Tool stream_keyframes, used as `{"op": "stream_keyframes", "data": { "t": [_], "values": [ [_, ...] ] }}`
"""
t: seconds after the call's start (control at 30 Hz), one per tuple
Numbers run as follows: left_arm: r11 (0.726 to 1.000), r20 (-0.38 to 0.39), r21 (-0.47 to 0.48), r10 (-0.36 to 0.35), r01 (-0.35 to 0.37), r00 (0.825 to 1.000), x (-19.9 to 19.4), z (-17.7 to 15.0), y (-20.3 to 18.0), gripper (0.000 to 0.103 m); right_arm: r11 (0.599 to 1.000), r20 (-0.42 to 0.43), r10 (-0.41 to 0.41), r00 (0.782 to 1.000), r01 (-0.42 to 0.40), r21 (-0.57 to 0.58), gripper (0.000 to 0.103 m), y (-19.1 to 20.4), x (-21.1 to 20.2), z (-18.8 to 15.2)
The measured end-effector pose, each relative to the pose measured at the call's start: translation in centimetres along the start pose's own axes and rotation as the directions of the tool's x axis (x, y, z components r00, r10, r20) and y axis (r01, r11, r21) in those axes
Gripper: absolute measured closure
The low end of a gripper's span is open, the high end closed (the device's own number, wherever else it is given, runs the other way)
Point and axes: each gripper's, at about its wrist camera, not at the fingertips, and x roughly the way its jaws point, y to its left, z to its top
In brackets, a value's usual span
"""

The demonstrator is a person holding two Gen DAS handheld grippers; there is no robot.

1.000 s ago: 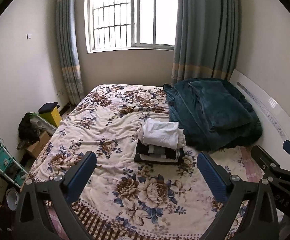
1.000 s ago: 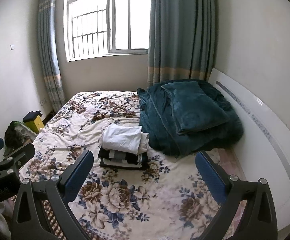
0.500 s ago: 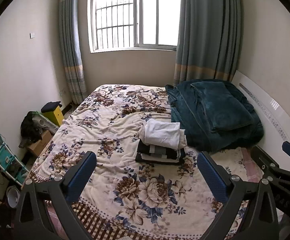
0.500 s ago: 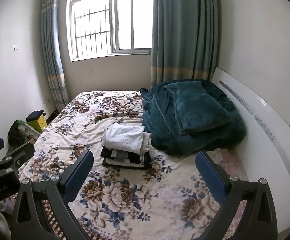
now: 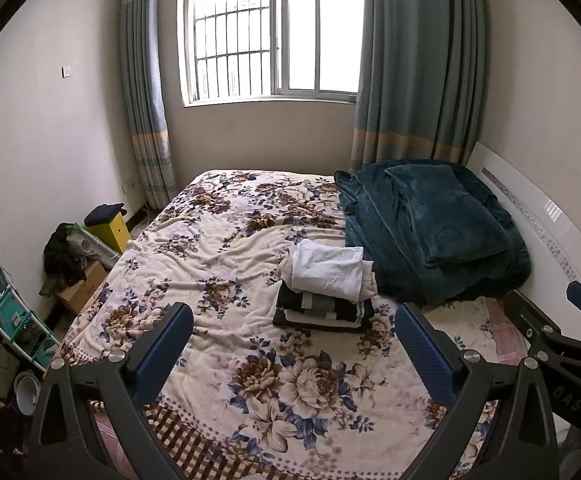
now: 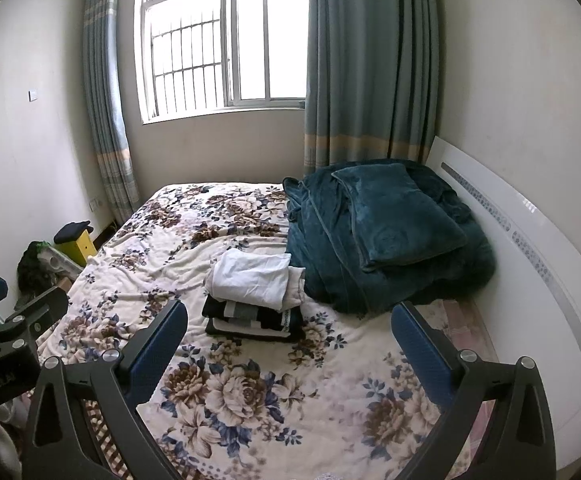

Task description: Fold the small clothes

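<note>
A stack of folded small clothes (image 5: 326, 296) lies on the floral bedspread, white garment (image 5: 328, 269) on top, dark and striped ones beneath. It also shows in the right wrist view (image 6: 254, 300). My left gripper (image 5: 290, 354) is open and empty, held above the near end of the bed, well short of the stack. My right gripper (image 6: 290, 348) is open and empty, beside the left one. The right gripper's body shows at the right edge of the left wrist view (image 5: 562, 344).
A dark teal blanket (image 5: 430, 228) is heaped at the bed's right by the white headboard (image 5: 546, 224). The floral bedspread (image 5: 218, 248) covers the bed. On the floor at left are a yellow stool (image 5: 110, 224), a cardboard box (image 5: 82, 292) and a teal rack (image 5: 10, 320).
Both grippers have drawn back and risen slightly, so the window and walls sit lower in view. The stack has not moved. Both stay open.
</note>
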Motion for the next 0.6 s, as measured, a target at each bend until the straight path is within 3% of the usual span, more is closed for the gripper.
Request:
{"op": "stream_keyframes", "data": {
  "t": [0.6],
  "values": [
    [0.999, -0.003, -0.02, 0.033, -0.034, 0.999, -0.25, -0.42, 0.54, 0.0, 1.0, 0.001, 0.003, 1.0, -0.003, -0.003, 0.0, 0.13, 0.29, 0.12]
  ]
}}
